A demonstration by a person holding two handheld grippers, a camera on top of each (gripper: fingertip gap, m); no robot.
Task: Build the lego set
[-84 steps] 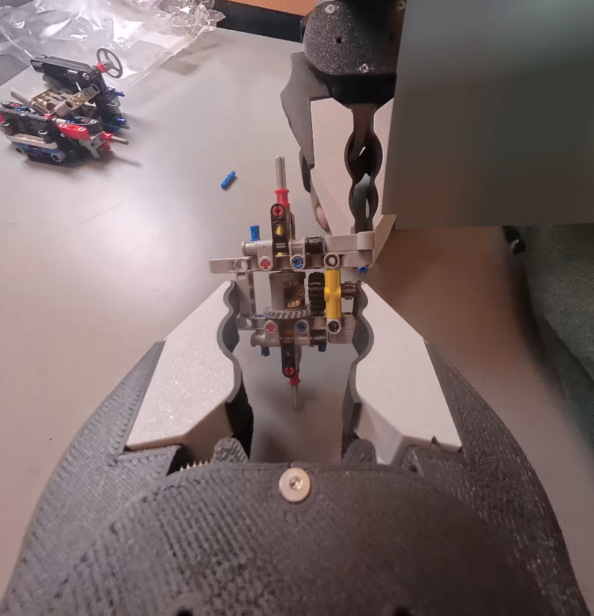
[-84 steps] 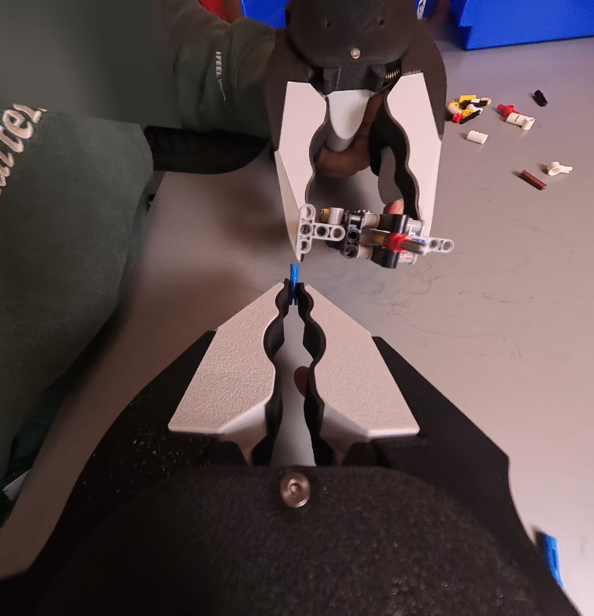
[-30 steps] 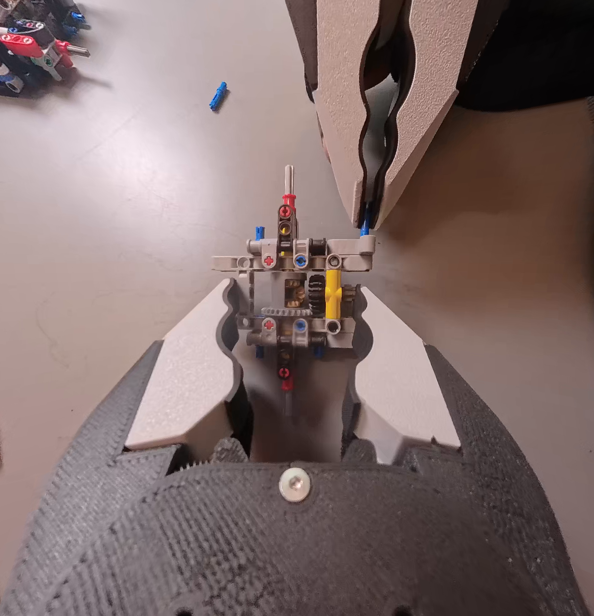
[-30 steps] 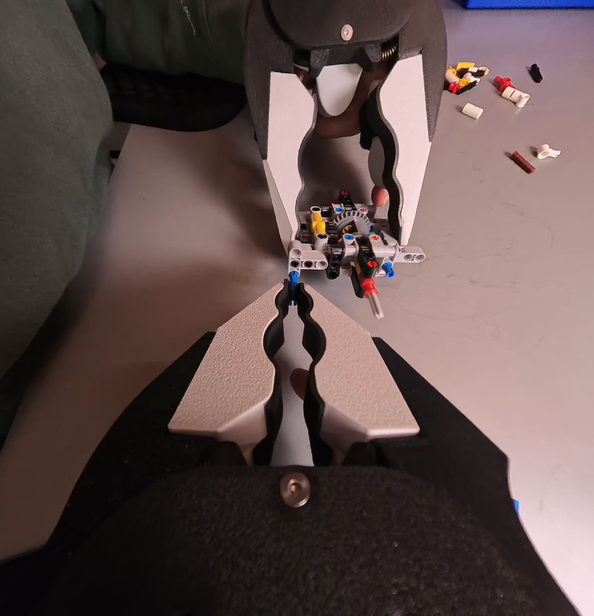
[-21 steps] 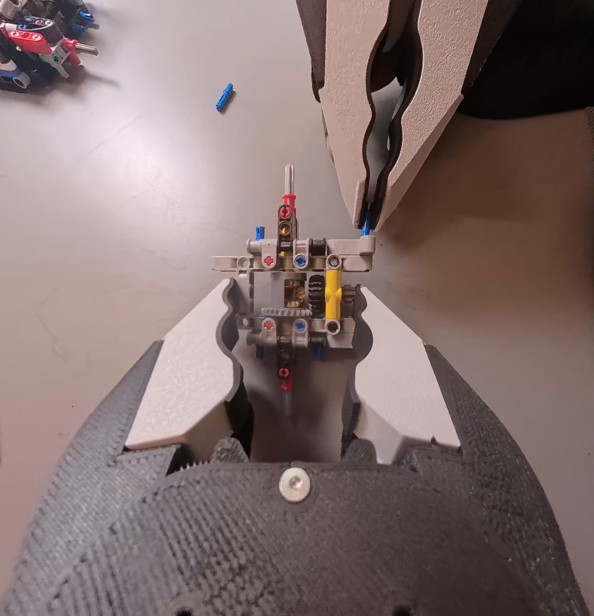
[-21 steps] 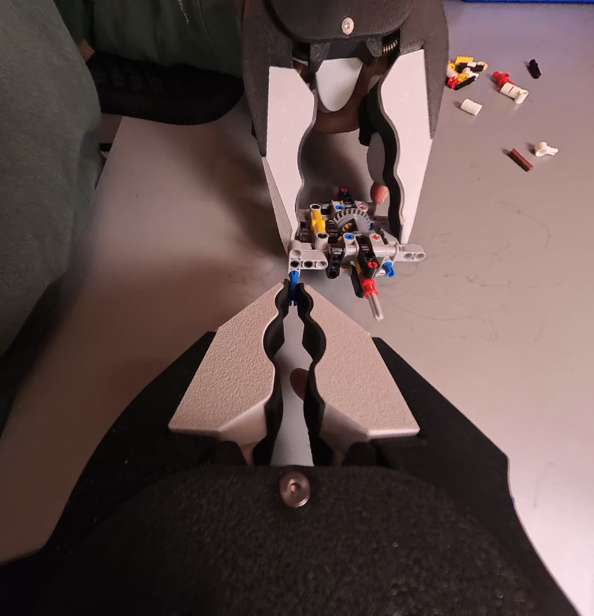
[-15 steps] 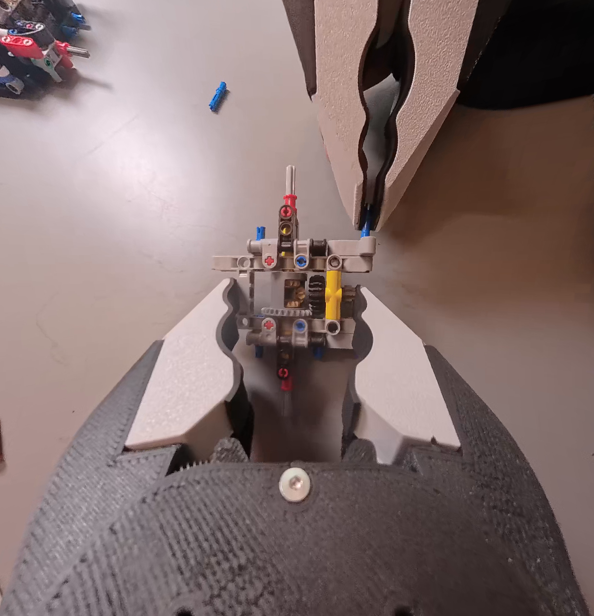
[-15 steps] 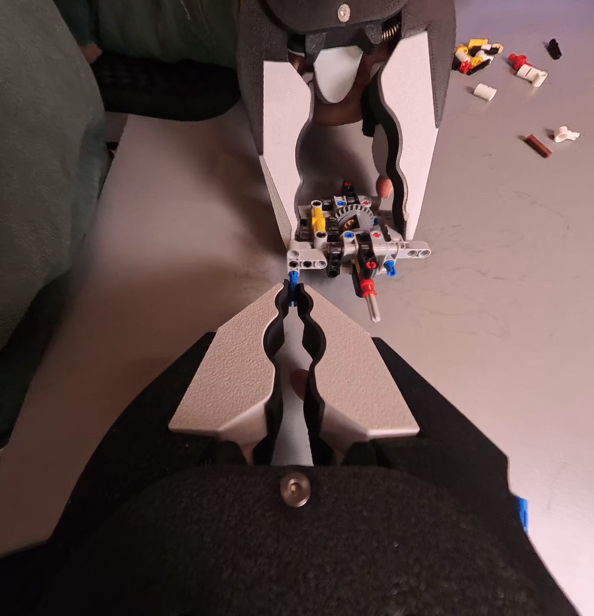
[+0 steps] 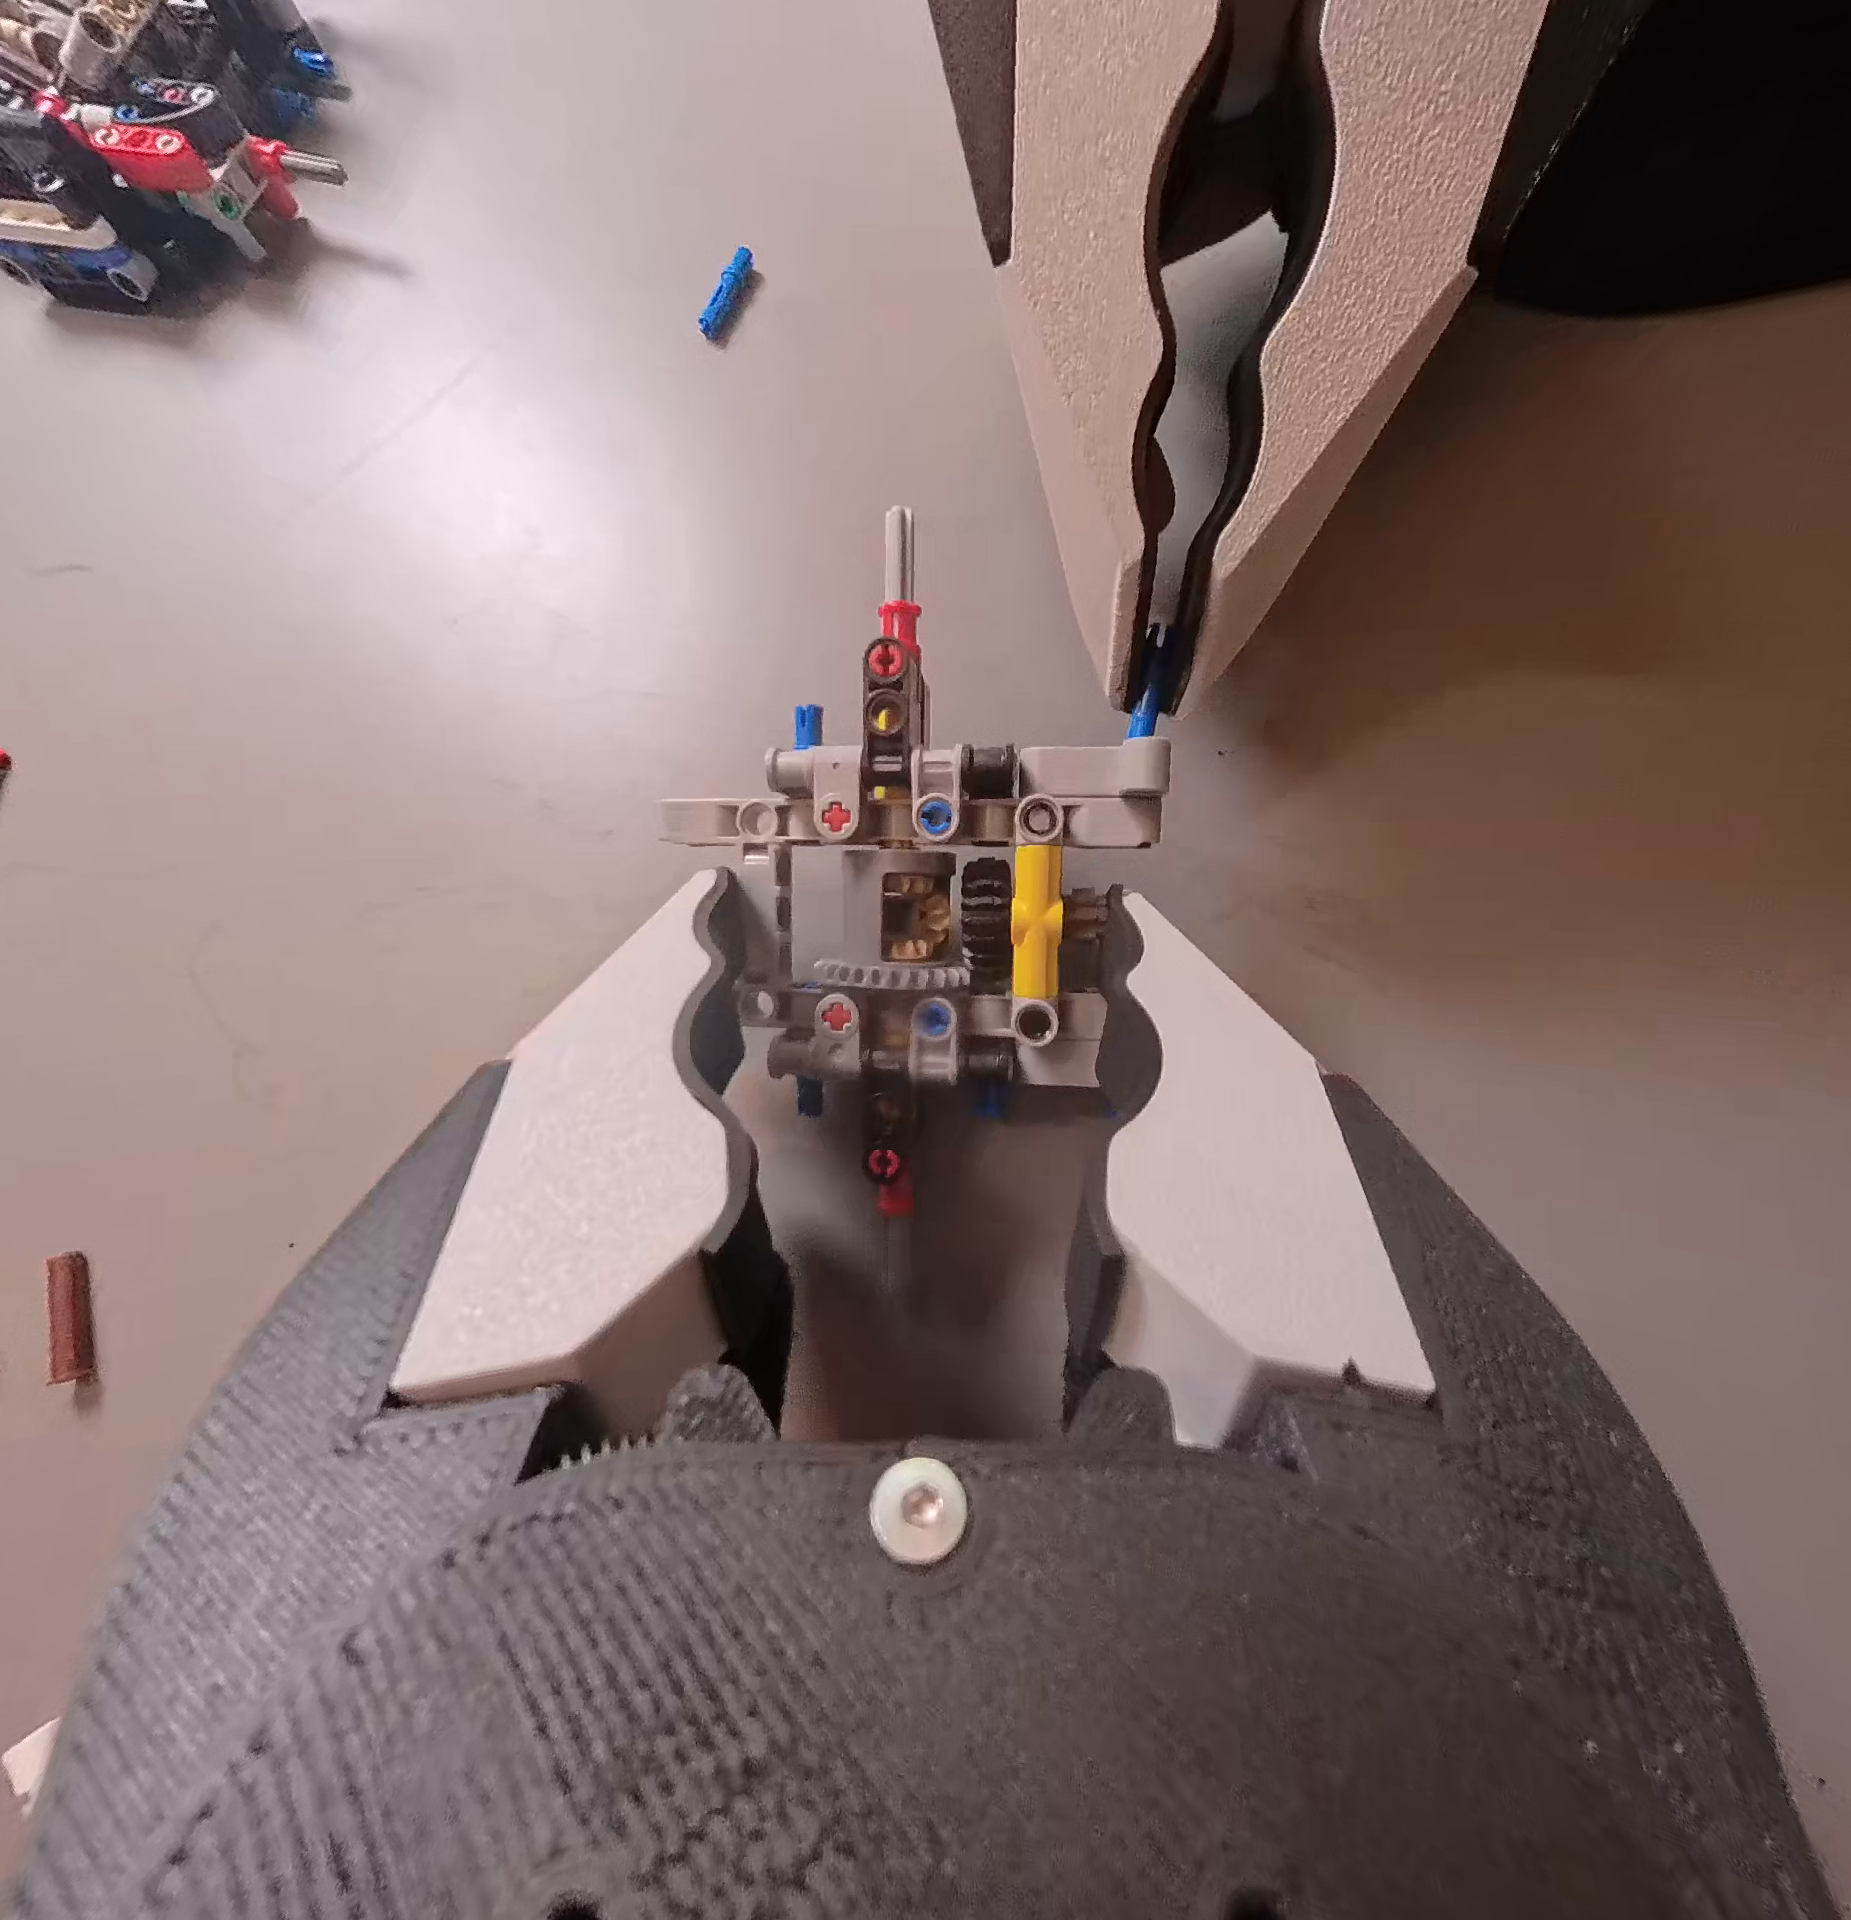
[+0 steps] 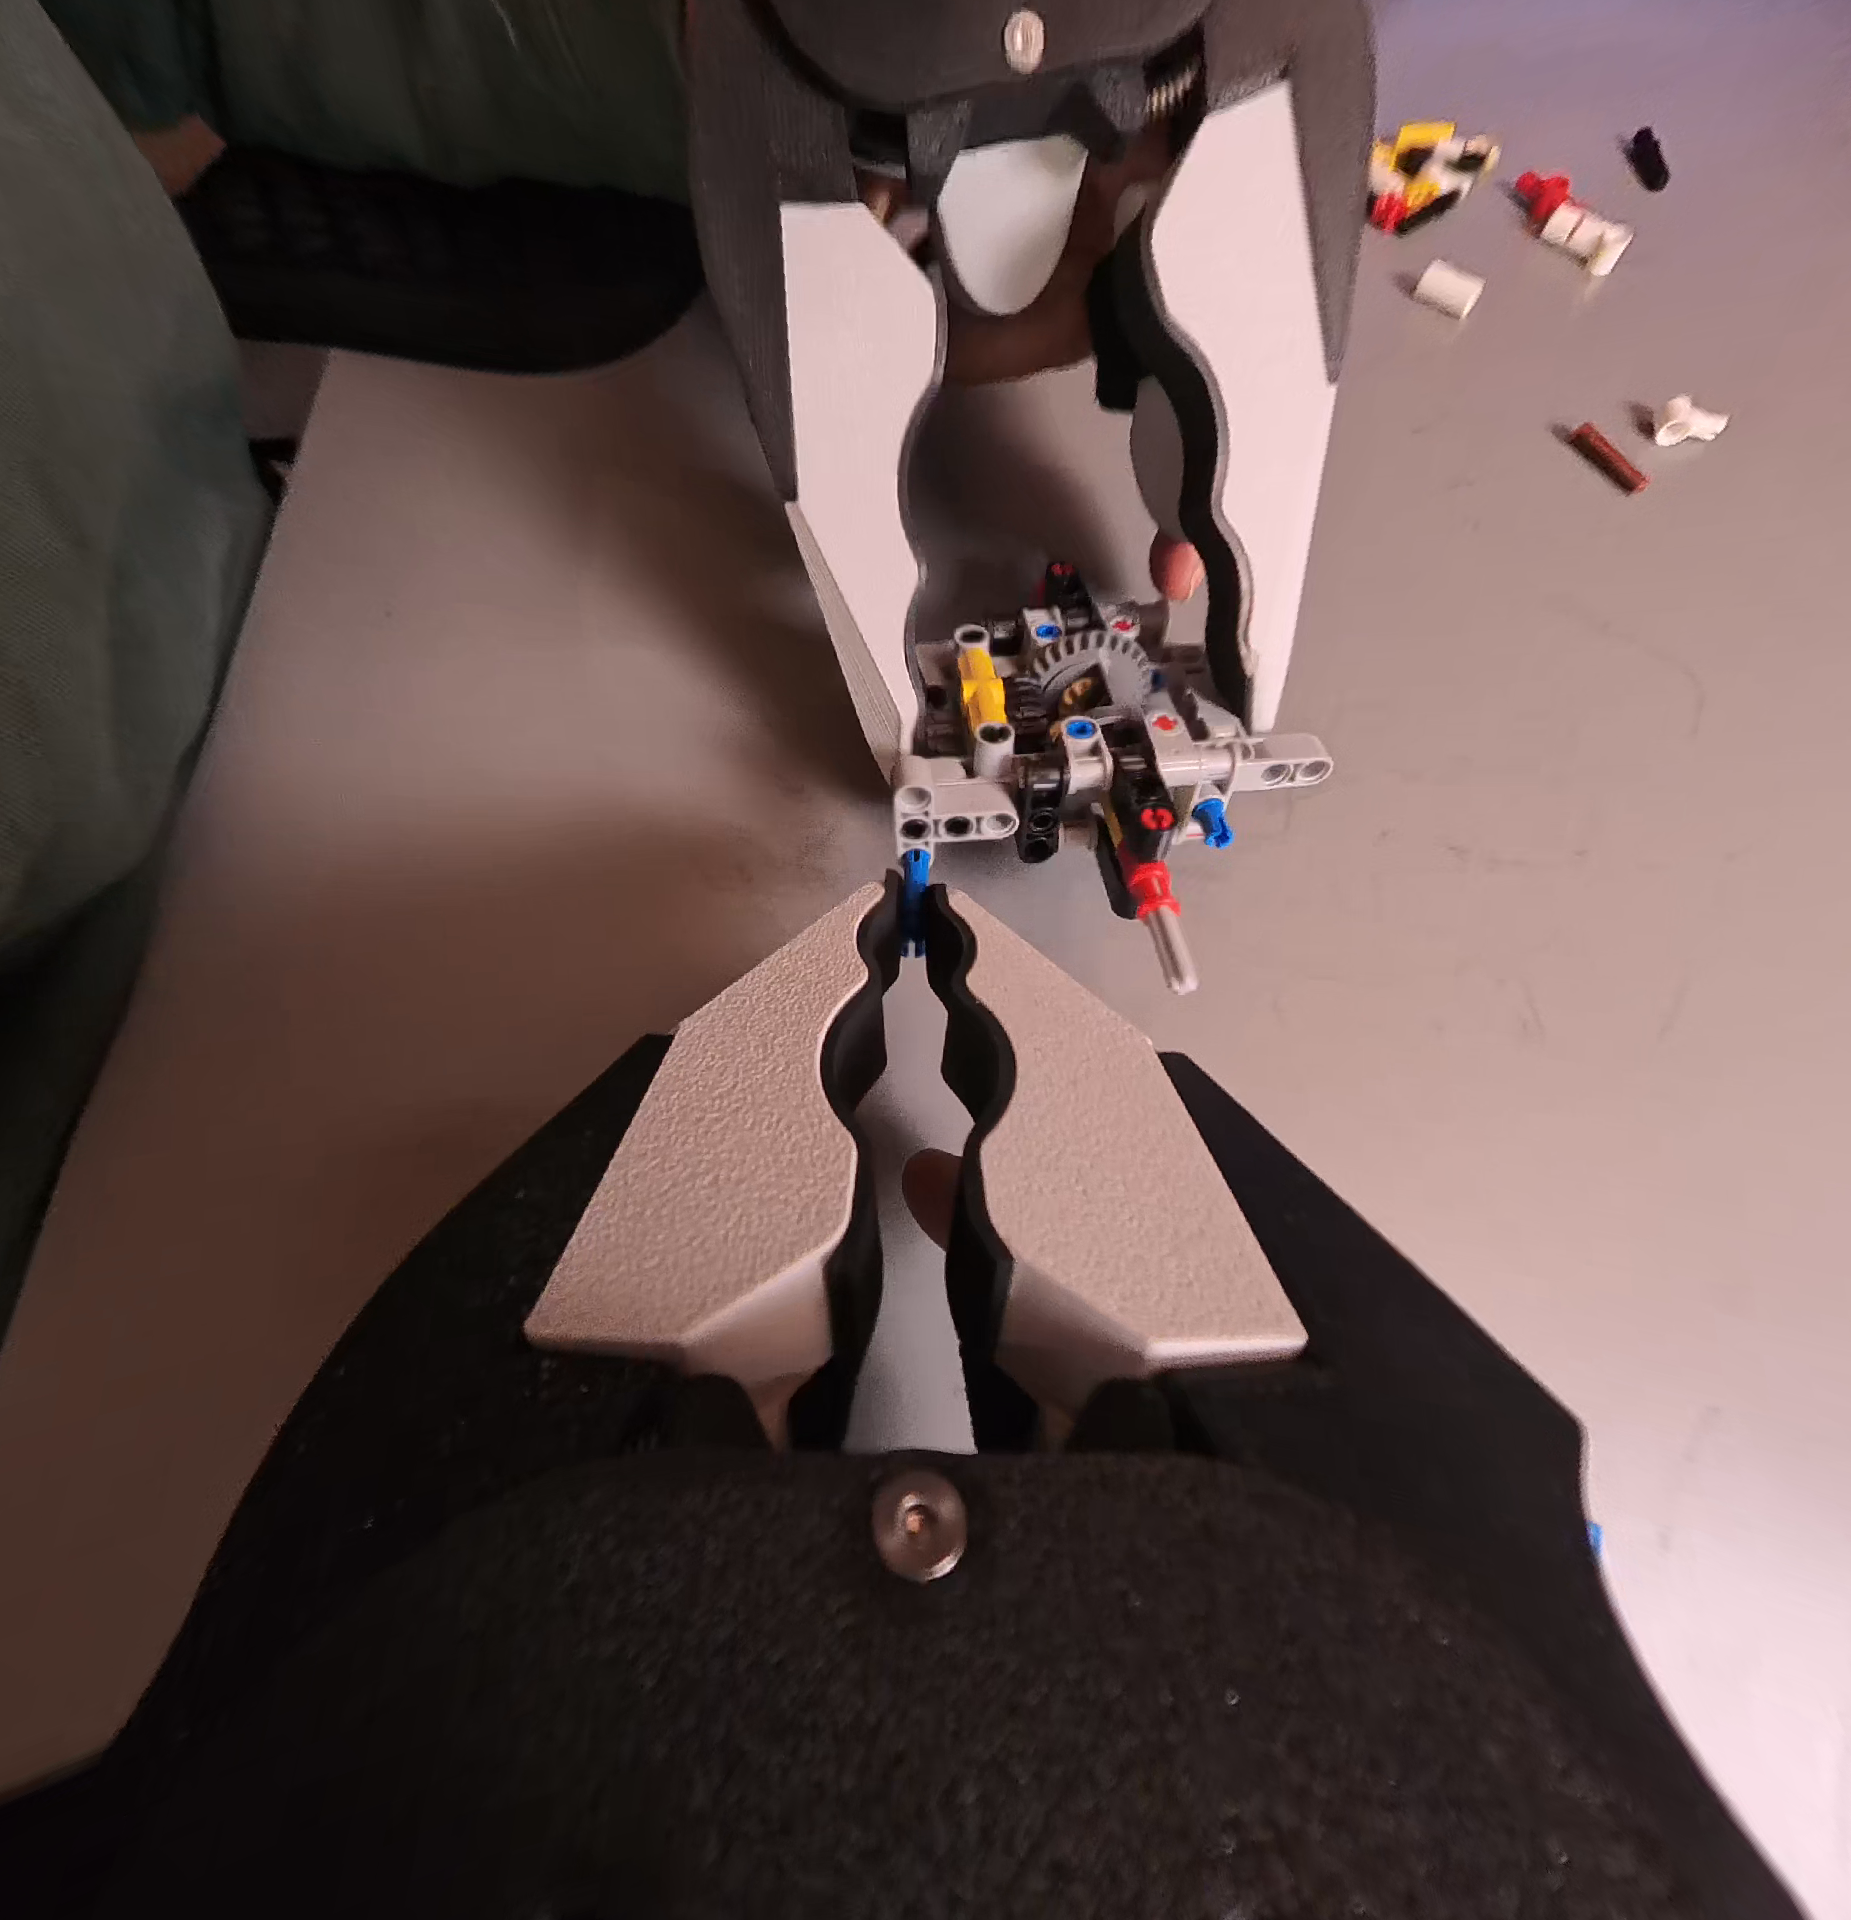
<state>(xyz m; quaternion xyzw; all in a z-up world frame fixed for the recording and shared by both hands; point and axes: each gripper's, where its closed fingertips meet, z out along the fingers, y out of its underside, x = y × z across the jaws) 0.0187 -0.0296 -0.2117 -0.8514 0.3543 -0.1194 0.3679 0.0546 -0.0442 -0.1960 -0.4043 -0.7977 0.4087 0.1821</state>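
My left gripper [image 9: 921,935] is shut on a grey gear assembly [image 9: 931,914] with a yellow connector, black gear and red and blue pins. Both pads press on its sides, low over the grey table [image 9: 381,623]. A grey axle [image 9: 903,551] sticks out of its far side. My right gripper [image 10: 910,914] is shut on a small blue pin [image 10: 912,894]. The pin's tip meets the end hole of the assembly's grey beam [image 10: 952,816]. In the left wrist view, the right gripper [image 9: 1160,675] comes down from the top right with the pin [image 9: 1147,709] at the beam's right end.
A dark vehicle model [image 9: 100,208] lies at the far left, with a loose blue pin [image 9: 729,291] nearer. A brown piece [image 9: 69,1320] lies to the left. Small loose parts [image 10: 1420,187] and another brown piece [image 10: 1601,457] lie at the far right. A green sleeve [image 10: 69,520] borders the table. One gripper's finger ends stand about 5 cm off the other's.
About three seconds ago the pin was apart from the assembly; since then its tip has come to the beam's end hole. Over the last second both grasps hold and little moves.
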